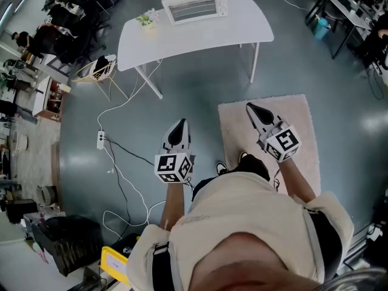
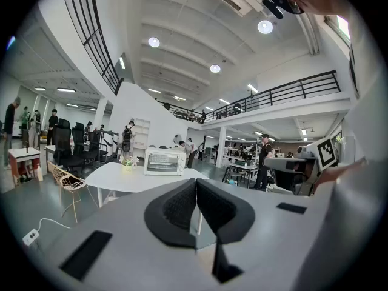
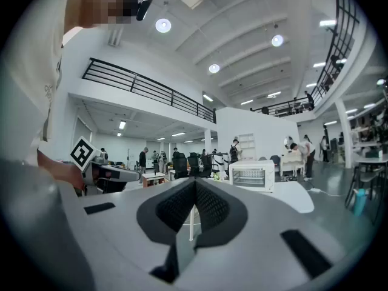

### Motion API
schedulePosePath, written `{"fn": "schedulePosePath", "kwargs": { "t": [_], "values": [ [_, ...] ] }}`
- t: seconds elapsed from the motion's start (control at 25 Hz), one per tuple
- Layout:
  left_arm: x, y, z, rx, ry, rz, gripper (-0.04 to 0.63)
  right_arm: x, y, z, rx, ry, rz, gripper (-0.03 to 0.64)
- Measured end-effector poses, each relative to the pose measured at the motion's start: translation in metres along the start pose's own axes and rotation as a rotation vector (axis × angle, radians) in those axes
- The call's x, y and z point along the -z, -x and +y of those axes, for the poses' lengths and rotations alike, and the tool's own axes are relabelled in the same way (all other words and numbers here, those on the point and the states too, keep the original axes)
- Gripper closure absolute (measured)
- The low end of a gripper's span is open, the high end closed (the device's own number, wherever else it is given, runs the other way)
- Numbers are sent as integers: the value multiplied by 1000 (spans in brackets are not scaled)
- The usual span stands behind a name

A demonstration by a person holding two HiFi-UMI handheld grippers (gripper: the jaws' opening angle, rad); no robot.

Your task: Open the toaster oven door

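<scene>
1. The left gripper [image 1: 179, 126] is held over the bare grey floor [image 1: 200, 83], pointing toward the table. In the left gripper view its two dark jaws are pressed together at the tips, with nothing between them.
2. The right gripper [image 1: 252, 108] is held over the pale pink rug [image 1: 303, 120] on which the person stands. In the right gripper view its jaws also meet at the tips and grip nothing.
3. The toaster oven [image 1: 194, 2] stands at the far edge of the white table [image 1: 242, 26], about midway along it. Its glass door faces the person and is closed.
4. Both grippers are well apart from the table and the toaster oven, with open floor between.
5. A small pot of flowers [image 1: 146, 21] stands on the table just left of the toaster oven, toward the far left corner.
6. A light wire chair [image 1: 100, 68] stands on the floor off the table's left end.
7. A white cable [image 1: 124, 105] runs from under the table across the floor to a power strip [image 1: 100, 139] on the left.
8. In both gripper views, people and black office chairs show in the hall beyond the table, too small to tell more.
</scene>
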State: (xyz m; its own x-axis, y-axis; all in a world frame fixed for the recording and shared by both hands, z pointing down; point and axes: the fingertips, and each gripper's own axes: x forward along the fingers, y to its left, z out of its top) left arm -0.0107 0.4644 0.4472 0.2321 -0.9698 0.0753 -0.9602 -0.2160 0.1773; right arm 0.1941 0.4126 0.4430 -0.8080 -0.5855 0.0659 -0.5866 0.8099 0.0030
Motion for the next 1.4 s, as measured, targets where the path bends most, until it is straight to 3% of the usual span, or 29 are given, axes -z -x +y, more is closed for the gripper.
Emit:
{"fn": "schedulePosePath", "kwargs": {
  "t": [0.24,0.92,1.4],
  "values": [
    [-3,-5,-3,5,-5,-4,574,-9,-1,-3,10,32,-8,609],
    [8,-27,2,26,28,23,574,2,5,-20,74,-10,19,609],
    [16,-88,25,27,79,81,574,27,-39,-60,69,-71,93,611]
  ]
}}
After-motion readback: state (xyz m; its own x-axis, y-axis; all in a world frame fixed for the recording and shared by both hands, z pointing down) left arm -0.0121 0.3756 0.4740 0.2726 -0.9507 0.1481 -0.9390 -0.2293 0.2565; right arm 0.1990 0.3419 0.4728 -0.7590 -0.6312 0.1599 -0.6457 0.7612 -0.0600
